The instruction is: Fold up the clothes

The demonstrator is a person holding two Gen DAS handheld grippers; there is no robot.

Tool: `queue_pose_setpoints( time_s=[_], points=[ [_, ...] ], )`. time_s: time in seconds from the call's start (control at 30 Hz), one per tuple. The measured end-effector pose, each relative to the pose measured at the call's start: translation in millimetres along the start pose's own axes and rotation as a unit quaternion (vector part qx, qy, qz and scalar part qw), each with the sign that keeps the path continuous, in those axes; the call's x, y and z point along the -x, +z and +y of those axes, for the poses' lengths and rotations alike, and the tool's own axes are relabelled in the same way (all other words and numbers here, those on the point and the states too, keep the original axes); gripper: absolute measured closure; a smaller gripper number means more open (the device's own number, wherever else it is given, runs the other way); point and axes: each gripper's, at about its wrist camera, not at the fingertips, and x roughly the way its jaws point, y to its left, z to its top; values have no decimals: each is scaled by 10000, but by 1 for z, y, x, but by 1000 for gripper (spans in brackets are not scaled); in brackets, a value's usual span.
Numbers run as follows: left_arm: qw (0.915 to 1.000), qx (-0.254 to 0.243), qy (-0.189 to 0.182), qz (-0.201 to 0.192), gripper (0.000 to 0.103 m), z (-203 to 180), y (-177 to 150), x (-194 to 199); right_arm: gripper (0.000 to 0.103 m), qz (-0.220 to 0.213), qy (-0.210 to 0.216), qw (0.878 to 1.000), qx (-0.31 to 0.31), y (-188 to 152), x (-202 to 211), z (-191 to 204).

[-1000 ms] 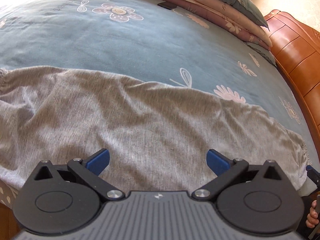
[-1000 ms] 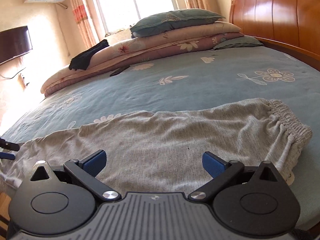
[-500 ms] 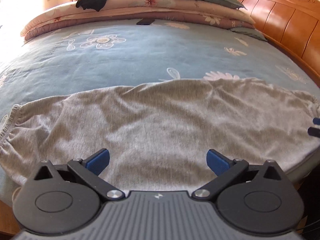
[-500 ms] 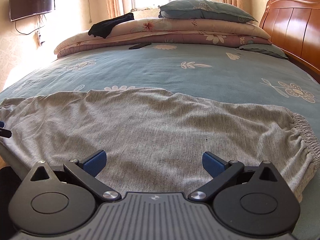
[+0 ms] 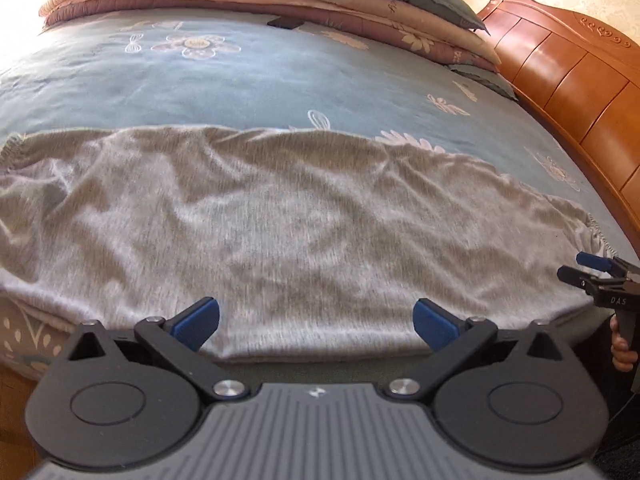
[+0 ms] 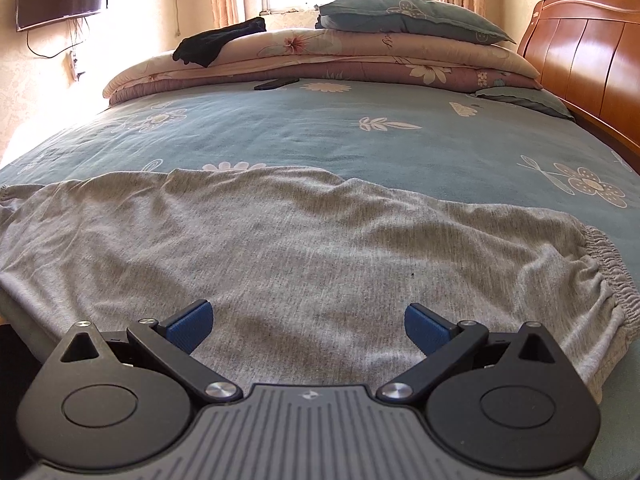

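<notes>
The left gripper (image 5: 316,322) stood with its jaws spread wide and empty, hovering over the near edge of one pair of grey sweatpants (image 5: 280,232). The right gripper (image 6: 306,324) was likewise released, holding nothing. The sweatpants lay spread sideways across the blue flowered bedsheet (image 6: 340,136), their elastic waistband (image 6: 612,264) at the right. Beyond lay two folded quilts (image 6: 360,56), one pillow (image 6: 400,12) on top, one black garment (image 6: 216,42), and a wooden headboard (image 6: 592,48).
</notes>
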Motion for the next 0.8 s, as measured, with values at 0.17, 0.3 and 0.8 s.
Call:
queue_pose_setpoints(
  time_s=[0.17,0.3,0.8],
  points=[
    [9993,87,361,7,1,27,26,-31,0,68,-106,9998,153,-1,-4,5],
    [9976,461,519,30,1,46,2,-30,0,202,-196,9995,159,-2,-10,6],
    [9926,-1066,565,-142,1,-30,27,-58,0,499,-391,9976,280,-4,-25,11]
  ],
)
